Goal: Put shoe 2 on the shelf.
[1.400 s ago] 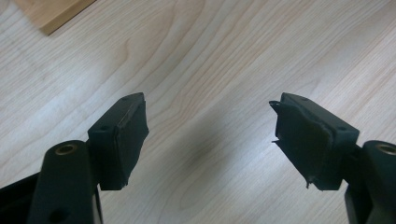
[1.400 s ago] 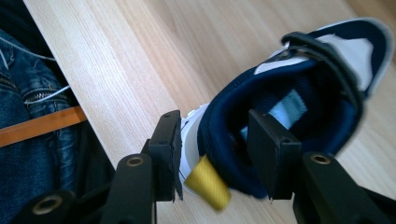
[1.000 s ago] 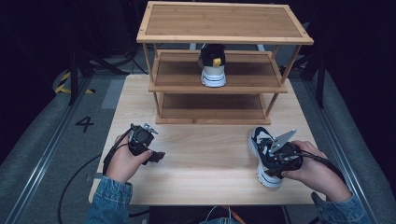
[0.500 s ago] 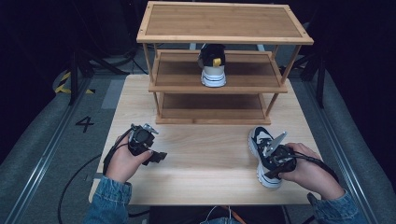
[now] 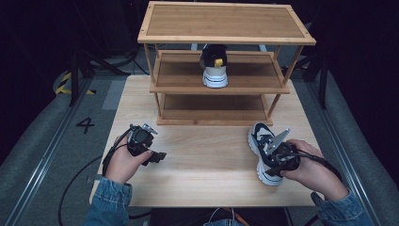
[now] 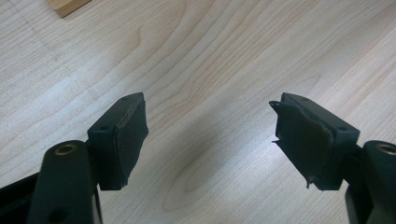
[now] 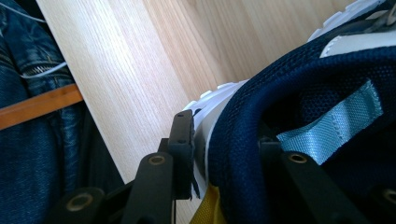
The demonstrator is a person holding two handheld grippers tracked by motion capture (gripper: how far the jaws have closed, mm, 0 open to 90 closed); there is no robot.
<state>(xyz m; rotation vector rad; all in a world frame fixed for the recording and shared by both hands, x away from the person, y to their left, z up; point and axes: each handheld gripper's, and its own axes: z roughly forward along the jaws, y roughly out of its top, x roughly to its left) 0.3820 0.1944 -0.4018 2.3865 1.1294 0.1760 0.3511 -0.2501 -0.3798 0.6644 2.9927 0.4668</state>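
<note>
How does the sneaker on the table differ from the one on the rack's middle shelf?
The sneaker on the table lies near the table's right edge, clamped at its heel collar by the right hand-held gripper, whose jaws have just been closing; the sneaker on the shelf stands free. The table one shows its toe toward the rack; the shelf one shows its heel toward the person. Both are dark with white soles.
</note>
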